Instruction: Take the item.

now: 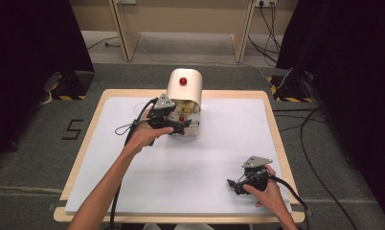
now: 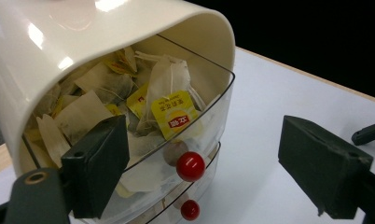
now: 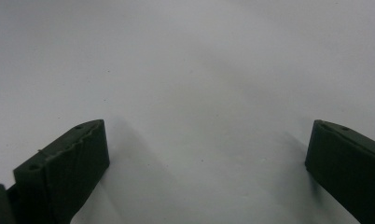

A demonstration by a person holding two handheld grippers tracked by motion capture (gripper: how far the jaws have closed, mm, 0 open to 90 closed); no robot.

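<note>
with my left gripper [image 2: 204,172] spread wide around the top knob [image 2: 190,166], the drawer [image 2: 209,116] isn't gripped yet; right gripper [image 3: 206,172] rests apart near the table's [image 1: 229,158] front edge.

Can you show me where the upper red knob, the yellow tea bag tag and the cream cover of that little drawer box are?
upper red knob [image 2: 190,166]: left gripper view, on the ball's round front.
yellow tea bag tag [image 2: 174,113]: left gripper view, middle of the printed label.
cream cover [image 1: 184,90]: high view, on its curved top, below the red dot.
</note>
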